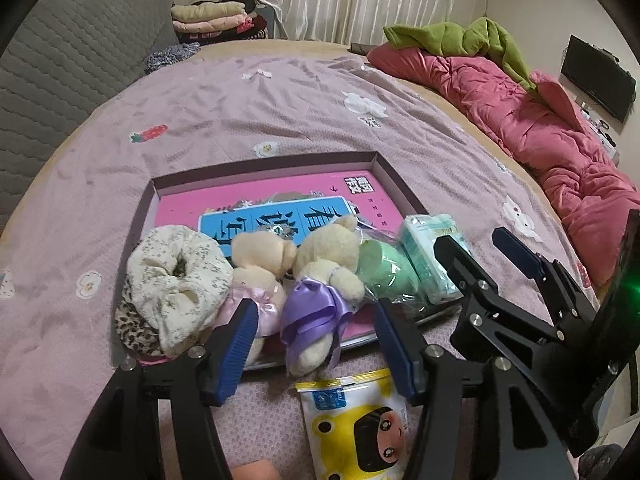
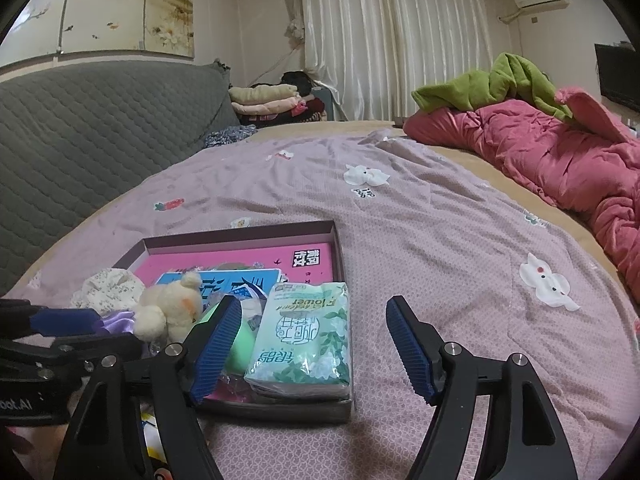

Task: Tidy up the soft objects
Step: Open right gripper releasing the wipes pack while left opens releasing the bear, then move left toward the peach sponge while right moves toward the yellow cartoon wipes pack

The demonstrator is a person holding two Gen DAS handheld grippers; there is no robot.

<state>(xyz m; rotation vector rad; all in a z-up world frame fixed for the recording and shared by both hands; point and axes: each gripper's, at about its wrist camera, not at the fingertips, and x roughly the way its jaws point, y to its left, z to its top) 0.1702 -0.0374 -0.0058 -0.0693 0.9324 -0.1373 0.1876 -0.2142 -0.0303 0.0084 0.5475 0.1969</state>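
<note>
The left gripper [image 1: 316,340] stands released astride the purple-ribboned bear [image 1: 320,280], lying in the tray [image 1: 264,162] at 6 o'clock, probably just placed. Next: the cartoon pouch [image 1: 356,420] (hidden from the right wrist view). The right gripper [image 2: 314,344] hangs wide, empty, beside the tissue pack [image 2: 304,340].

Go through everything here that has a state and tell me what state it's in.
Left tongs: open, around the purple-ribbon bear, not pressing.
Right tongs: open, empty.
Box: lidless, holding toys.
Purple-ribbon bear: lying over the box's near edge.
Tissue pack: sealed, in the box.
Yellow pouch: outside the box.
</note>
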